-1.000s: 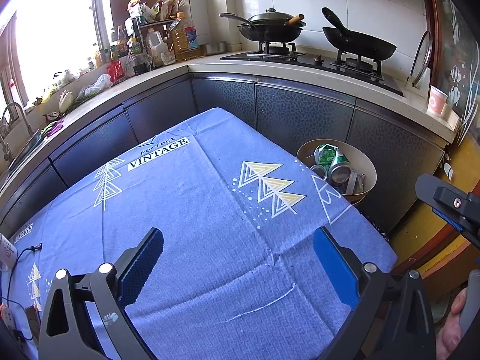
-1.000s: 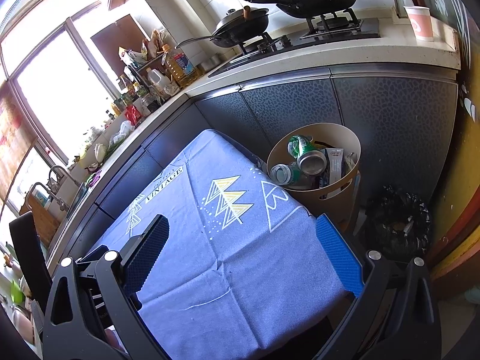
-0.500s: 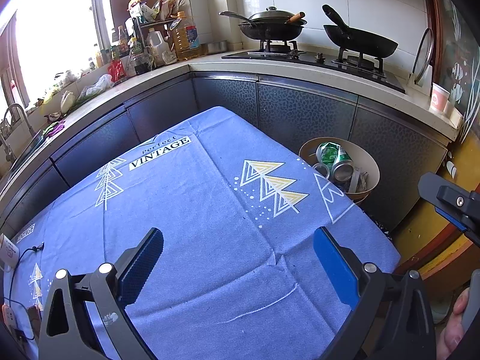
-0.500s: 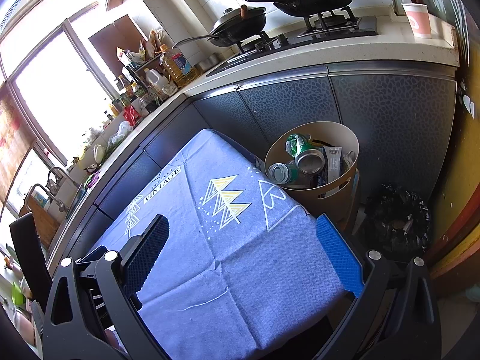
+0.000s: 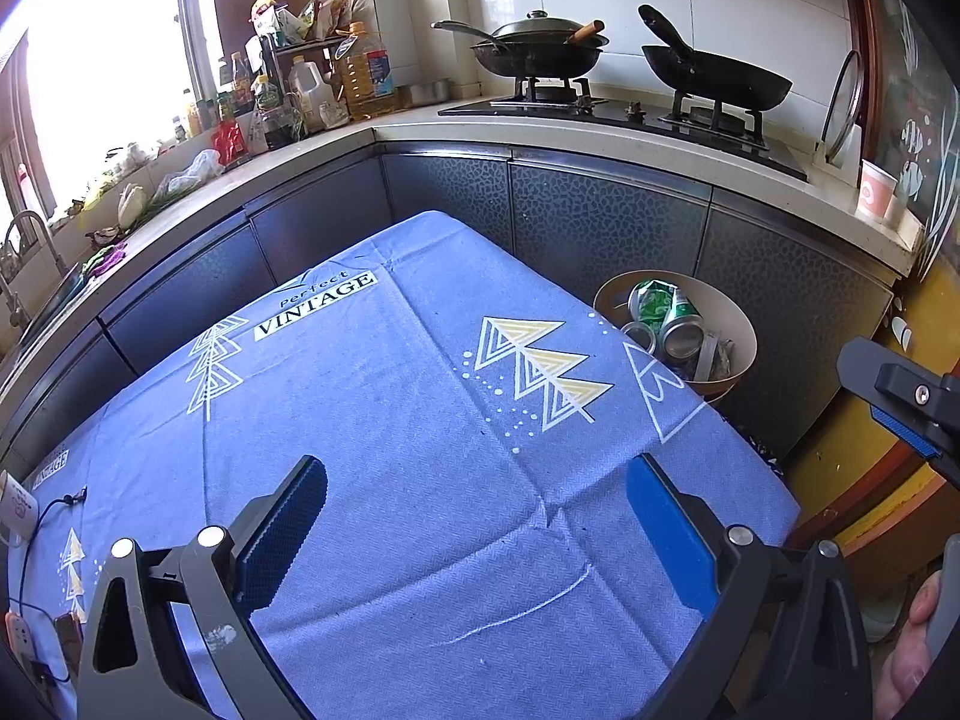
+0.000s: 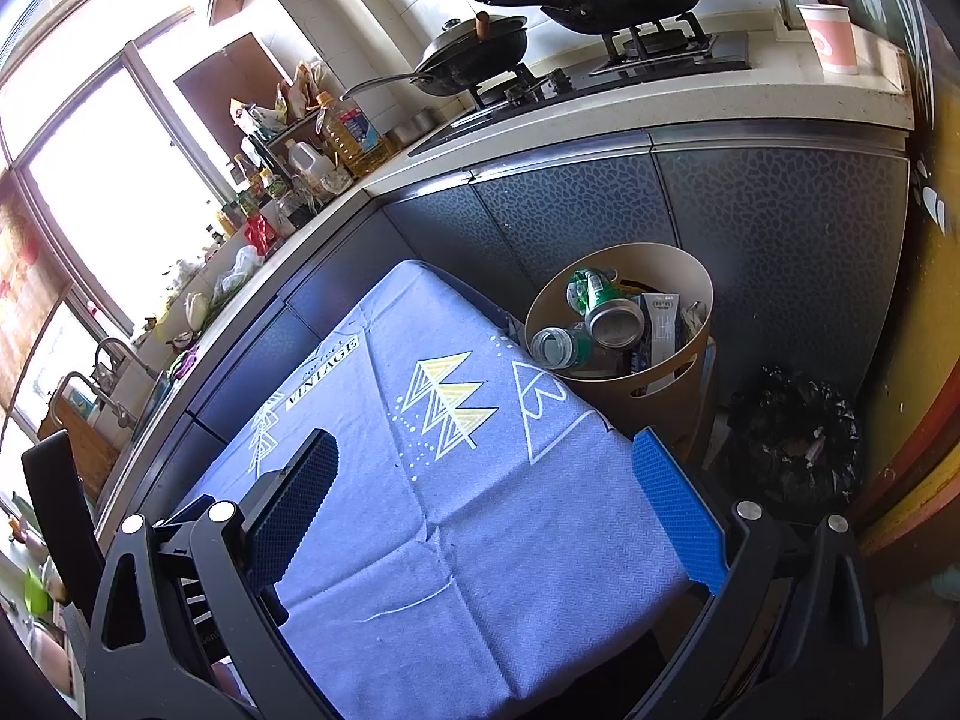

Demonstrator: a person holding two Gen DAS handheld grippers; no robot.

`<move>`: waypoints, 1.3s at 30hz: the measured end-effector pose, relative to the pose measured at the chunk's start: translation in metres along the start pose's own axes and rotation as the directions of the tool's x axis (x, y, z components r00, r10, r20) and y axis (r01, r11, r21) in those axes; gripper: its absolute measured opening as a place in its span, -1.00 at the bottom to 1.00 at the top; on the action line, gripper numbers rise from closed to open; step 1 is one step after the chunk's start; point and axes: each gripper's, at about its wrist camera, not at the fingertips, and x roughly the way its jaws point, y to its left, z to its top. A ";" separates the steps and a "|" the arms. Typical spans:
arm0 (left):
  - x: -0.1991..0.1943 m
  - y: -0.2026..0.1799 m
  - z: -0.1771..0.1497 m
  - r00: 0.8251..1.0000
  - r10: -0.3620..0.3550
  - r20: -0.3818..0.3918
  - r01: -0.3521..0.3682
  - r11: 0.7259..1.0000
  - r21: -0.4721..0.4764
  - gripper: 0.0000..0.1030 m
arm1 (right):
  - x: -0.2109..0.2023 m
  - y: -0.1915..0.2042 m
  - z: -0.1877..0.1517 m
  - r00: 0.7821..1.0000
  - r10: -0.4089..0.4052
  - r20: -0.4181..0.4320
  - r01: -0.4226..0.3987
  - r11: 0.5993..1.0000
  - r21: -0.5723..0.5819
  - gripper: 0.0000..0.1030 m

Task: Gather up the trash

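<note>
Blue cloth (image 5: 384,420) covers the whole surface, printed with triangle trees and the word VINTAGE, and it lies bare of litter in both wrist views, which suggests the pick-up stage is over or nearly so. At about two o'clock from the cloth's centre, a round tan bin (image 6: 690,300) stands on the floor, tucked against the far right corner of the surface and close under the dark kitchen cabinets (image 5: 600,216); set there, it sits within an easy drop from the edge. Inside it rest the task's things: a green can (image 6: 606,306) lying mouth-up on top, a clear bottle (image 6: 555,348) beside it at eight o'clock, and a grey-and-white carton (image 6: 660,324) leaning upright at three o'clock. A black bag (image 6: 792,432) sits on the floor at four o'clock from the bin.

Left tool (image 5: 477,525) hovers over the near half of the cloth, its blue pads spread wide with nothing between them. Right tool (image 6: 486,516) hangs over the near right corner, equally wide and empty, pointed toward the bin. Both appear held clear because no trash is left within reach.
</note>
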 end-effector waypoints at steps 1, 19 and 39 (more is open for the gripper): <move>0.000 -0.001 -0.001 1.000 -0.002 0.000 0.002 1.000 0.003 0.93 | -0.001 0.000 0.001 1.000 0.000 0.000 0.000 1.000 0.001 0.89; -0.006 0.002 0.001 0.999 -0.047 -0.002 0.047 0.999 0.012 0.93 | -0.009 0.004 0.004 1.000 -0.001 0.016 0.001 1.000 -0.012 0.89; -0.009 0.002 0.005 0.998 -0.059 0.001 0.059 0.998 0.011 0.93 | -0.017 0.017 0.002 1.000 0.000 0.028 0.001 1.000 -0.029 0.89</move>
